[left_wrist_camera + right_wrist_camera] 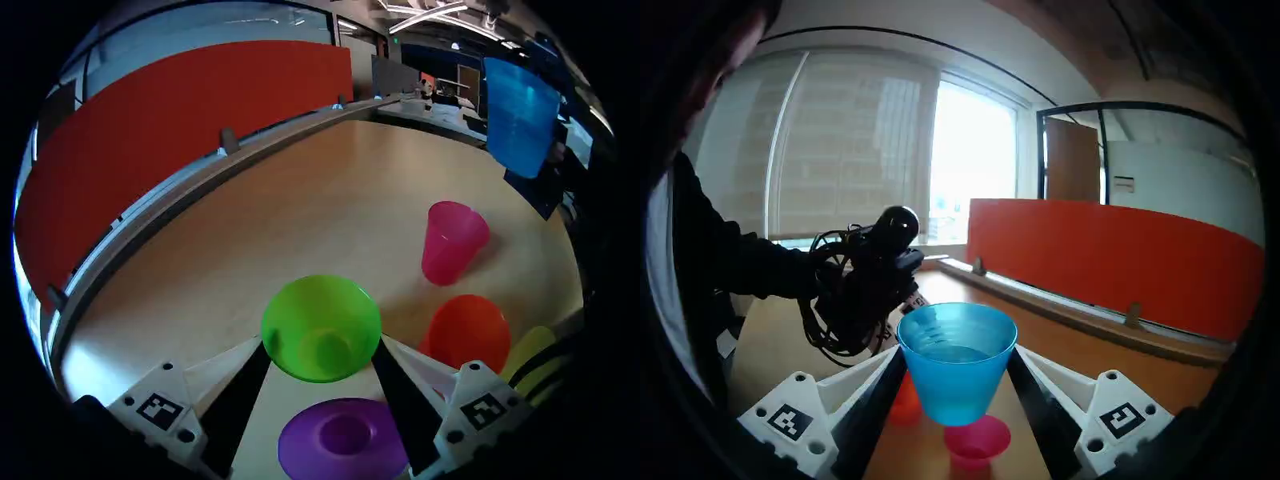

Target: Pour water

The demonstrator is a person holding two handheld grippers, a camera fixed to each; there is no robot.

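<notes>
Pinching green cup — left hand-held gripper; right hand-held gripper clamps blue cup.

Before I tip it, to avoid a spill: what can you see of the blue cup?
The blue cup is translucent plastic, tapered, with faint rings under its rim. It sits upright, partly filled with water, held in the right gripper with a finger pressing each side, raised above a pink cup.
</notes>
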